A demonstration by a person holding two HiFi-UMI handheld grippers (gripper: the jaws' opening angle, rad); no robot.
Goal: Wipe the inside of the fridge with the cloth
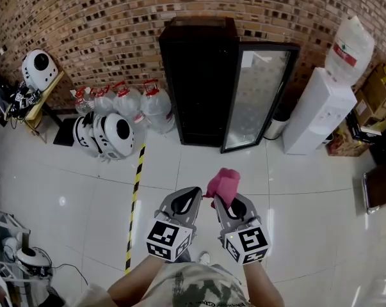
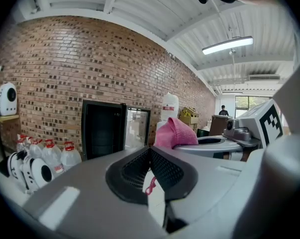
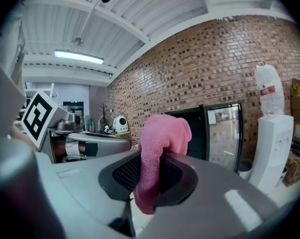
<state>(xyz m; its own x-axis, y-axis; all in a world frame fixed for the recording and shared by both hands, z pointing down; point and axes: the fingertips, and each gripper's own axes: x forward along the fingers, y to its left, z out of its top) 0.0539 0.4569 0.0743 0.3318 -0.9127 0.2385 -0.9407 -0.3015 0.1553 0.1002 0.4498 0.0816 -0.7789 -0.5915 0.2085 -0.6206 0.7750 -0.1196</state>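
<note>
A black fridge stands against the brick wall with its glass door swung open to the right. It is well ahead of both grippers, across white floor tiles. My right gripper is shut on a pink cloth, which bulges above the jaws. My left gripper sits just left of it, shut, with nothing held apart from a pink thread. In the left gripper view the cloth shows to the right and the fridge lies ahead. The right gripper view shows the fridge door beyond the cloth.
Large water jugs and white rounded machines stand left of the fridge. A white water dispenser and cardboard boxes are on its right. Yellow-black floor tape runs along the tiles. A small table stands far left.
</note>
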